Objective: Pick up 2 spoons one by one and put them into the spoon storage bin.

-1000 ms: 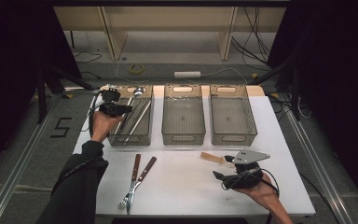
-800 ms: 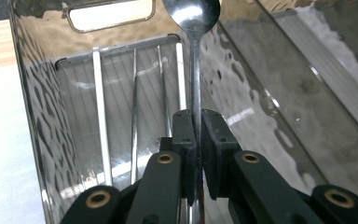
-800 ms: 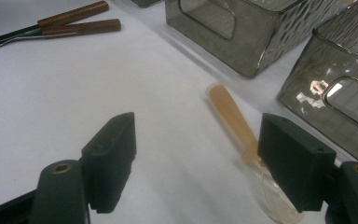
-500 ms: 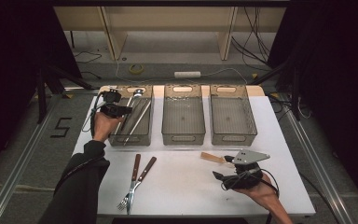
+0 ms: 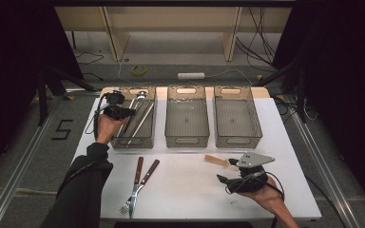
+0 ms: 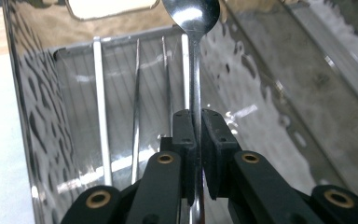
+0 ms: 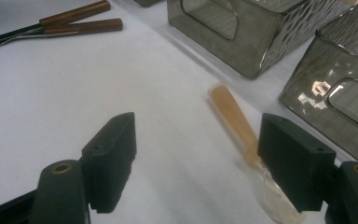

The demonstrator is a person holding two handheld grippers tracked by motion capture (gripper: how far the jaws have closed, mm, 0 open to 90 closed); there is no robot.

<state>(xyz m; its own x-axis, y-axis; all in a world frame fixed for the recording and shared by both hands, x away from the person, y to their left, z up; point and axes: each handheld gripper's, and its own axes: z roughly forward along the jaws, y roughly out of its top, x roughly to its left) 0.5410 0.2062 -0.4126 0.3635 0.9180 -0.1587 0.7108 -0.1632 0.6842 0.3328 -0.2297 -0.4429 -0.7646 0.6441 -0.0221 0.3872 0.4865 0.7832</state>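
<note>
1. Left gripper (image 6: pixel 195 140): jaws clamped on a spoon (image 6: pixel 193 18) handle, bowl pointing ahead, held over the left bin (image 5: pixel 145 137) for dropping among the cutlery there.
2. Right gripper (image 7: pixel 198 163): jaws apart, idle; plastic spoon (image 7: pixel 235 119) just ahead.
3. Forks (image 5: pixel 140 180) wait farther off.

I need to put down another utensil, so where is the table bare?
Bare white table lies between the wooden-handled forks and the right gripper. The middle bin and right bin look empty. The left bin is crowded with cutlery.
</note>
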